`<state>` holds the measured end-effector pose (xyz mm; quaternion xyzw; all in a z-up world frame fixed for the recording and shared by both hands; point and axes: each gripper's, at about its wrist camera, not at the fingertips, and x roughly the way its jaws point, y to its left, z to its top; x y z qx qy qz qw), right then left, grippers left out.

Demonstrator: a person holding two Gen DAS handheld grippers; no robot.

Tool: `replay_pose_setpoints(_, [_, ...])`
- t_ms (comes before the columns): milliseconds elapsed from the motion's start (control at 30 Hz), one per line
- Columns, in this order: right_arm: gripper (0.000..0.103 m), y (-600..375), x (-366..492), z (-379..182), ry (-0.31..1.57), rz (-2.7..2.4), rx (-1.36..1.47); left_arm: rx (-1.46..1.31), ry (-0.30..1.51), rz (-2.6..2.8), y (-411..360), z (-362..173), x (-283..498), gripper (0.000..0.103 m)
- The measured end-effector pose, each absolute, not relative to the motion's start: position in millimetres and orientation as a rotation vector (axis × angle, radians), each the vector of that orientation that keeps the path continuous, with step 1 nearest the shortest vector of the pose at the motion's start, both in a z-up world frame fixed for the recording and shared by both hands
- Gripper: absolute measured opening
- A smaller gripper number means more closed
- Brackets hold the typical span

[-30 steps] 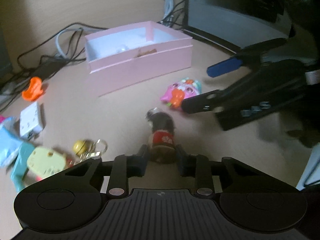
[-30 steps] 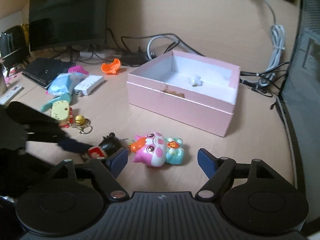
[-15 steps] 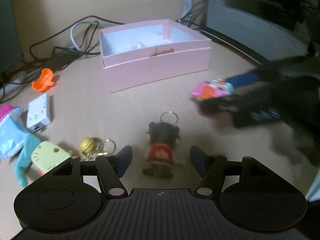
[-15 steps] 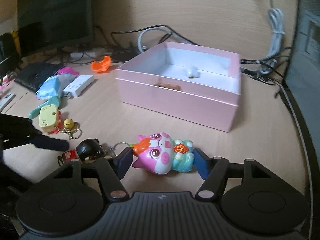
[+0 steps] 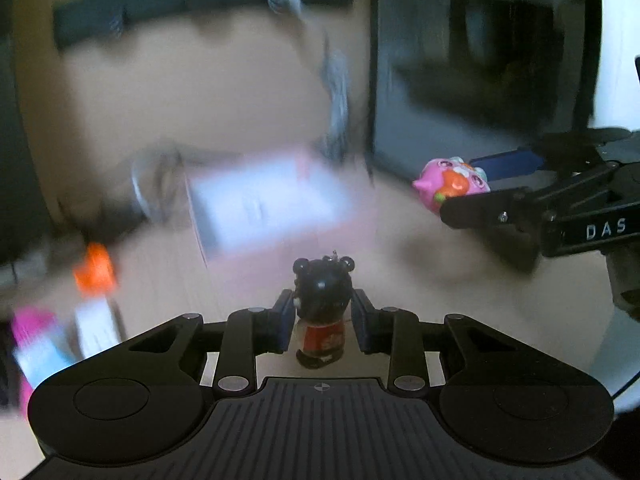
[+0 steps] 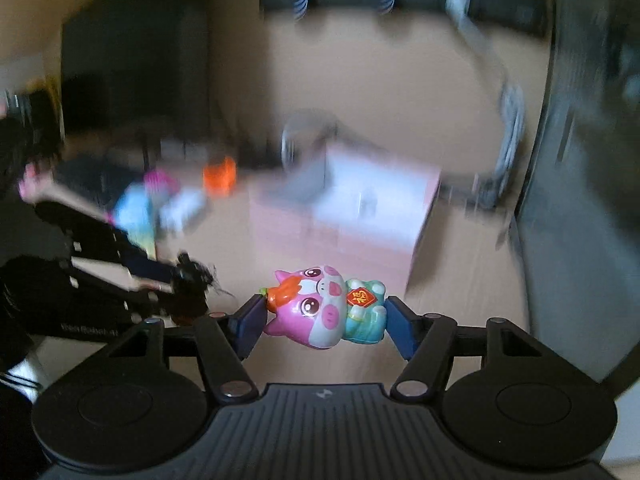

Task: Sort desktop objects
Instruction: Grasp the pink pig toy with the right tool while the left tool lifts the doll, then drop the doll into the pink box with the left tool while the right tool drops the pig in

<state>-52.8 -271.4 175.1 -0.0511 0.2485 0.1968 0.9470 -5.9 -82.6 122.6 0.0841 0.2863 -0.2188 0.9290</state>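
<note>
Blurred behind both tools lies a wooden tabletop (image 6: pixel 460 272) with a pink box (image 6: pixel 360 216) ahead of the jaws. Between the left gripper's (image 5: pixel 322 320) jaws stands a little black bear figure (image 5: pixel 322 312), clamped upright and seemingly lifted off the wood. Across the right gripper's (image 6: pixel 326 320) jaws lies a pink pig toy (image 6: pixel 324 312), pinched at head and tail. To do the drop well, I'd say carry each toy over the box's open top, one at a time, and only part the jaws low inside the walls.
</note>
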Motion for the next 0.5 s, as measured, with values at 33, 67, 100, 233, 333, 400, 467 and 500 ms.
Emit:
replay_pose_setpoints(33, [0.065, -273, -51, 190, 0.448, 0.393, -0.097, 0.170, 0.550, -0.443, -81, 134, -1, 0.034])
replay_pose_setpoints(67, [0.065, -273, -48, 203, 0.399, 0.388, -0.094, 0.169, 0.517, -0.436, -79, 144, 7, 0.034])
replay_pose_setpoints(100, [0.065, -273, -45, 211, 0.361, 0.384, -0.095, 0.171, 0.492, -0.426, -79, 151, 14, 0.034])
replay_pose_setpoints(233, [0.065, -267, -20, 224, 0.282, 0.356, -0.104, 0.166, 0.465, -0.396, -76, 163, 50, 0.034])
replay_pose_setpoints(333, [0.065, -262, 10, 215, 0.309, 0.356, -0.077, 0.161, 0.485, -0.390, -73, 163, 76, 0.034])
replay_pose_setpoints(400, [0.065, -260, 29, 207, 0.327, 0.362, -0.065, 0.168, 0.483, -0.383, -71, 165, 95, 0.034])
replay_pose_setpoints(467, [0.065, -256, 49, 199, 0.334, 0.356, -0.059, 0.163, 0.480, -0.384, -66, 169, 110, 0.034])
replay_pose_setpoints(500, [0.065, -255, 60, 194, 0.339, 0.348, -0.050, 0.159, 0.480, -0.386, -66, 170, 116, 0.034])
